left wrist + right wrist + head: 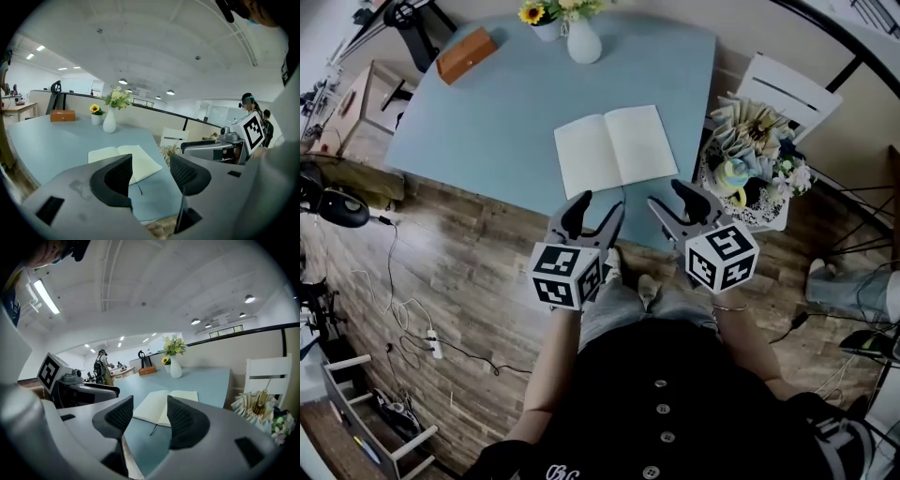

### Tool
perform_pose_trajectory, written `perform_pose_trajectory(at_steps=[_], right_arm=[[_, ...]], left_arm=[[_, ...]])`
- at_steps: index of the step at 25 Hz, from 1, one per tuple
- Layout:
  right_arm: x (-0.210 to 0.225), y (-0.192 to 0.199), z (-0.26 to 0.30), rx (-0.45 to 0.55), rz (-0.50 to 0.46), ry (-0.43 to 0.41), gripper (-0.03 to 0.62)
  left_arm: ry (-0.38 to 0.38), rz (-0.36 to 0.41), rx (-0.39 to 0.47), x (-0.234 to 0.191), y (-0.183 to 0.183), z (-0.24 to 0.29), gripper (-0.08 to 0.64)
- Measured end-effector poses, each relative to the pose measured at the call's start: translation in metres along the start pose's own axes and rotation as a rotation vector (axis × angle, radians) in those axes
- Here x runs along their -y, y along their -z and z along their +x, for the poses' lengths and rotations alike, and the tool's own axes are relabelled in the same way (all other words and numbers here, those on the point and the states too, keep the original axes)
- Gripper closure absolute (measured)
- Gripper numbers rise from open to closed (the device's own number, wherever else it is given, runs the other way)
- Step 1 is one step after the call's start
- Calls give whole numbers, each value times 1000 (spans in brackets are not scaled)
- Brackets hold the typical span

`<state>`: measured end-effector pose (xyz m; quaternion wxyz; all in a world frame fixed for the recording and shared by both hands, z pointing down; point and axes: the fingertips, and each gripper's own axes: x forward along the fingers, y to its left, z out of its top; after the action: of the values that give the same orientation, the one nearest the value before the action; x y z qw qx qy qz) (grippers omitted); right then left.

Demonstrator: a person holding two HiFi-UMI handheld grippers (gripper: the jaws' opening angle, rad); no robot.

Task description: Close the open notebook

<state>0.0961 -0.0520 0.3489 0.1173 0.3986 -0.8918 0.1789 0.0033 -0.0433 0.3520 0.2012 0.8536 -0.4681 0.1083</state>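
The open notebook lies flat on the pale blue table near its front edge, cream pages up, with a thin ribbon marker trailing toward me. My left gripper hovers just short of the notebook's near left corner, open and empty. To its right, my right gripper is also open and empty, over the table's front edge. The left gripper view shows the notebook ahead between the spread jaws of the left gripper. In the right gripper view the notebook lies beyond the right gripper.
A white vase of flowers, a small sunflower pot and a brown box stand at the table's far side. To the right are a white chair and a bouquet. Cables run over the wooden floor at left.
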Motion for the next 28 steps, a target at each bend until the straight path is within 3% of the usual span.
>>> perform_pose_trajectory(at_steps=[13,28], right_arm=[[4,-48,77,41,-17,73,380],[20,-51,101,54,48,230,383]], left_arm=[[74,81,22,-82,-58,36,328],[251,131,-36,-94,-59,63,328]])
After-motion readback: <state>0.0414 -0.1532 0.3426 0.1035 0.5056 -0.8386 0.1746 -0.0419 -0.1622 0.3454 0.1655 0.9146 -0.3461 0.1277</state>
